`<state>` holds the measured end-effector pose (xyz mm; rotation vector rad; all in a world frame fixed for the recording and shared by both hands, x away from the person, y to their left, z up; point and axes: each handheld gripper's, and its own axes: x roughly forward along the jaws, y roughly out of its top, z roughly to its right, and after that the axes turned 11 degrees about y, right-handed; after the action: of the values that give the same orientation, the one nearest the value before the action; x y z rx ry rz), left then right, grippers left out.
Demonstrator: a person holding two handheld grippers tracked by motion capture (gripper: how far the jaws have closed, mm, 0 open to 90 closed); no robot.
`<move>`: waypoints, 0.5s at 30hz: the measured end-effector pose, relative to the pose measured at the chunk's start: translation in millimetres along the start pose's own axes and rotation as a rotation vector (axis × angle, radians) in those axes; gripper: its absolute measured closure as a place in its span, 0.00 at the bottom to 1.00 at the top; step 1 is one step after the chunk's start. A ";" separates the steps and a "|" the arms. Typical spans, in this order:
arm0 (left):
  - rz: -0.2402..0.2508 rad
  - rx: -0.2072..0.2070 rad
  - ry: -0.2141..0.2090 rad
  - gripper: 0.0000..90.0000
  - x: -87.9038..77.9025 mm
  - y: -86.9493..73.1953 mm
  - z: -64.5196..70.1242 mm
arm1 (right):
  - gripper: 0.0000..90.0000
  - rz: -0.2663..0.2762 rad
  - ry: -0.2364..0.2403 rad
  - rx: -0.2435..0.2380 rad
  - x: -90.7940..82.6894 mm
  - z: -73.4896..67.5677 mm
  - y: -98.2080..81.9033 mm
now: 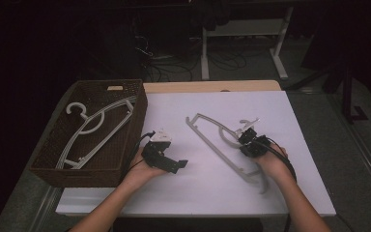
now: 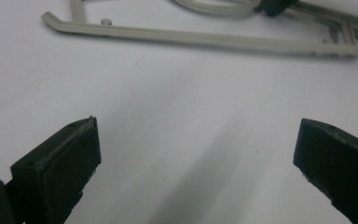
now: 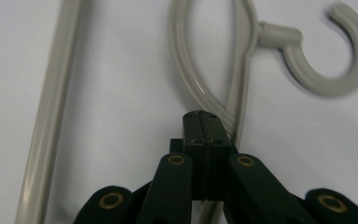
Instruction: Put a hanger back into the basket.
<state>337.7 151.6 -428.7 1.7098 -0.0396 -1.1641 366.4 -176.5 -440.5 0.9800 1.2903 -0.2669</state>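
A grey plastic hanger point(image 1: 212, 140) lies flat on the white table top point(image 1: 198, 193), right of the middle. My right gripper point(image 1: 249, 140) is shut on the hanger near its neck. In the right gripper view the two jaws point(image 3: 206, 123) meet where the hanger's loop point(image 3: 186, 79) comes together, and the hook point(image 3: 349, 70) curls off to the upper right. My left gripper point(image 1: 174, 166) rests in a hand left of the hanger, open, pointing right. Nothing is between its jaws point(image 2: 196, 163), and the hanger's long bar point(image 2: 191, 37) lies beyond them.
A dark wicker basket point(image 1: 130, 130) stands at the table's left edge with a few white hangers point(image 1: 96, 130) inside. A wooden strip point(image 1: 212, 86) runs along the far edge. Desk legs and cables point(image 1: 207, 58) are on the dark floor beyond.
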 end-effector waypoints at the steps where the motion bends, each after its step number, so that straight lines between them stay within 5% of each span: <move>1: 0.000 0.000 0.000 0.01 0.0 0.0 0.0 | 0.99 0.006 -0.001 0.012 -0.2 5.4 -0.8; 8: 0.001 0.000 0.001 0.01 -0.2 0.0 0.0 | 0.99 0.078 0.056 0.049 -3.9 13.2 2.4; 15: 0.002 0.004 -0.004 0.01 0.5 0.8 0.8 | 0.99 0.163 0.130 0.020 4.4 2.2 46.5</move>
<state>337.8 150.3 -428.5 1.7107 -0.0469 -1.1669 400.2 -149.2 -423.2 1.1282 1.3181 -0.0920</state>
